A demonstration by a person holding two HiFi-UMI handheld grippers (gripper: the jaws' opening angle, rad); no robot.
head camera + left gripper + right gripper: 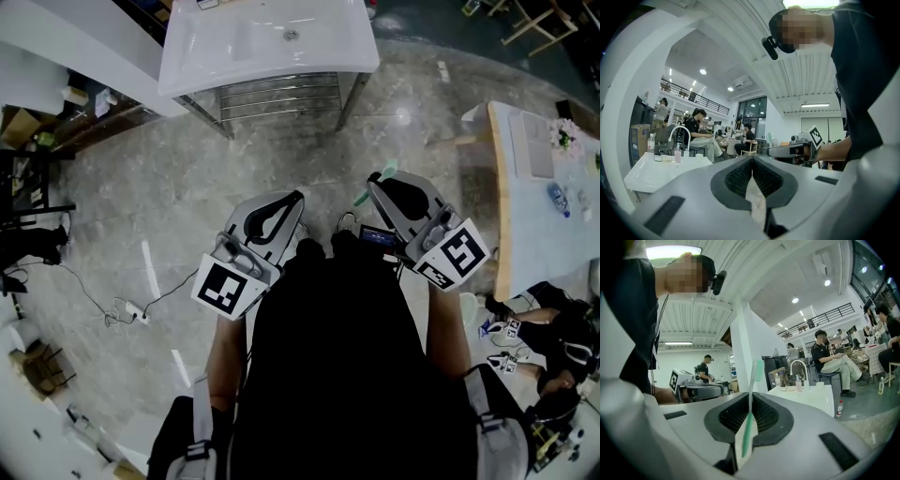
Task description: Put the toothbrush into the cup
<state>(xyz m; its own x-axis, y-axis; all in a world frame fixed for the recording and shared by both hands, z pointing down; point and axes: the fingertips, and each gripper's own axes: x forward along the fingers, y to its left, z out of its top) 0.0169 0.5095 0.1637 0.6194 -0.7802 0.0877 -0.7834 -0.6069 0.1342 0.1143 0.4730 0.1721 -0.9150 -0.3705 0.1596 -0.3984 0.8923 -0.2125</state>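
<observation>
Right claw [750, 405] pinches a slim mint-green plastic toothbrush [748, 430] between ribbed black pads [733, 416]; left claw [752, 165] closed, empty.

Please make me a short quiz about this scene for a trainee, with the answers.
1. True or false: the right gripper is shut on a green toothbrush.
2. The left gripper is: A shut on a cup; B shut, with nothing between its jaws; C wide open.
3. In the head view, which white fixture shows at the top?
Key: 1 true. 2 B. 3 the washbasin.
</observation>
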